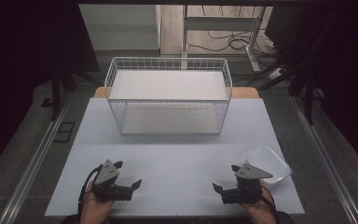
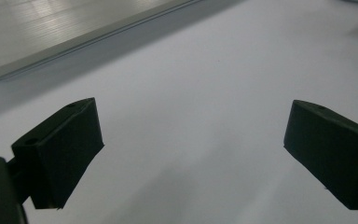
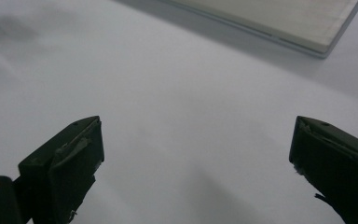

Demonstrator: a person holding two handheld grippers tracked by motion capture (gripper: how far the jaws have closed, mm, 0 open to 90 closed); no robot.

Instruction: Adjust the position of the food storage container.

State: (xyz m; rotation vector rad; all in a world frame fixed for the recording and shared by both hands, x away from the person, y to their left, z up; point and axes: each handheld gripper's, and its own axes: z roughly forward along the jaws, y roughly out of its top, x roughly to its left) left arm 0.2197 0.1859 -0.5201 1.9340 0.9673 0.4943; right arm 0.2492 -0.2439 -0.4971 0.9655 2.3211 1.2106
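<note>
A person holds two grippers low over the near part of a pale table. The left gripper is at the near left. Its jaws are wide apart and there is nothing between them, just bare table under them. The right gripper is at the near right. Its jaws are wide apart too and hold nothing. The two grippers point in toward each other and are well apart.

A clear plastic tray lies on the table at the near right, just beside the right gripper on its far right side. I cannot tell if they touch.

A white wire basket stands at the far middle of the table, well apart from both grippers. It has a flat white top shelf and a white bottom.
</note>
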